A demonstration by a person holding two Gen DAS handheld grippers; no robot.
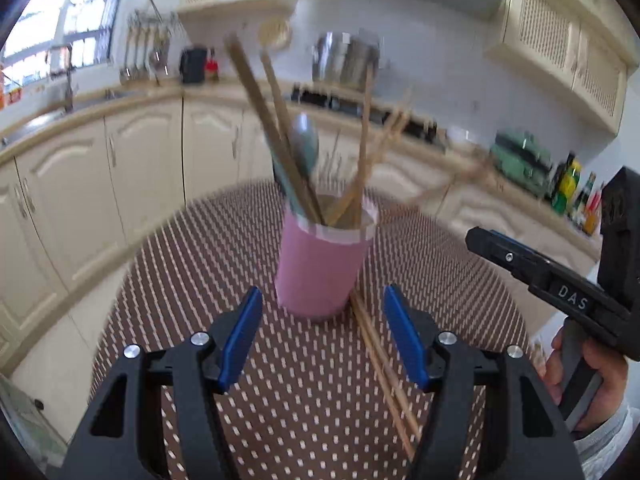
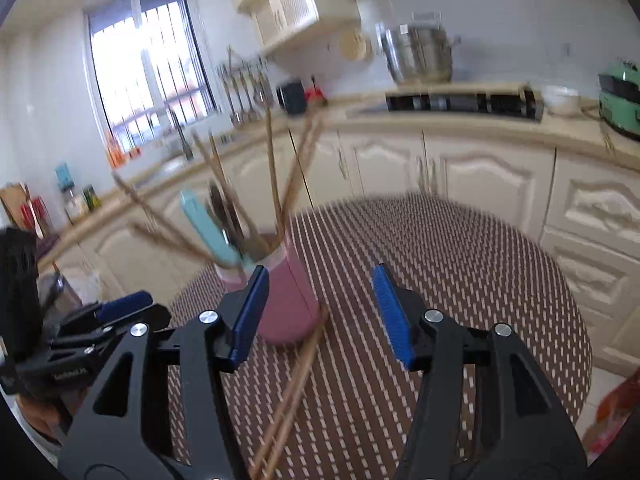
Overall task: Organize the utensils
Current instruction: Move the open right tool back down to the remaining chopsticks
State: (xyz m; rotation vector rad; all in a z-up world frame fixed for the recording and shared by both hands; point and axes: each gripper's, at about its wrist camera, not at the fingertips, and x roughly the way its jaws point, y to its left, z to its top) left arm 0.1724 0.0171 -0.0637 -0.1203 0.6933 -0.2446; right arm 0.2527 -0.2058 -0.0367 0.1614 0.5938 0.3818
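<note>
A pink cup [image 1: 322, 268] stands on the brown dotted table [image 1: 192, 280]. It holds several wooden chopsticks [image 1: 260, 112] and a grey-blue spoon [image 1: 305, 148], all blurred. A pair of loose chopsticks [image 1: 380, 368] lies flat on the table, its far end against the cup's right side. My left gripper [image 1: 322, 291] is open just in front of the cup, nothing between its blue pads. In the right wrist view my right gripper [image 2: 320, 272] is open too, with the cup [image 2: 288, 304] by its left finger and the loose chopsticks [image 2: 296, 380] running under its jaws.
Cream cabinets [image 1: 140, 168] and a counter ring the table. On the counter are a hob [image 2: 460, 102], a steel pot [image 2: 418, 56], a green appliance [image 2: 620, 96] and bottles [image 1: 568, 184]. A hand [image 1: 592, 380] holds the right gripper at the table's right edge.
</note>
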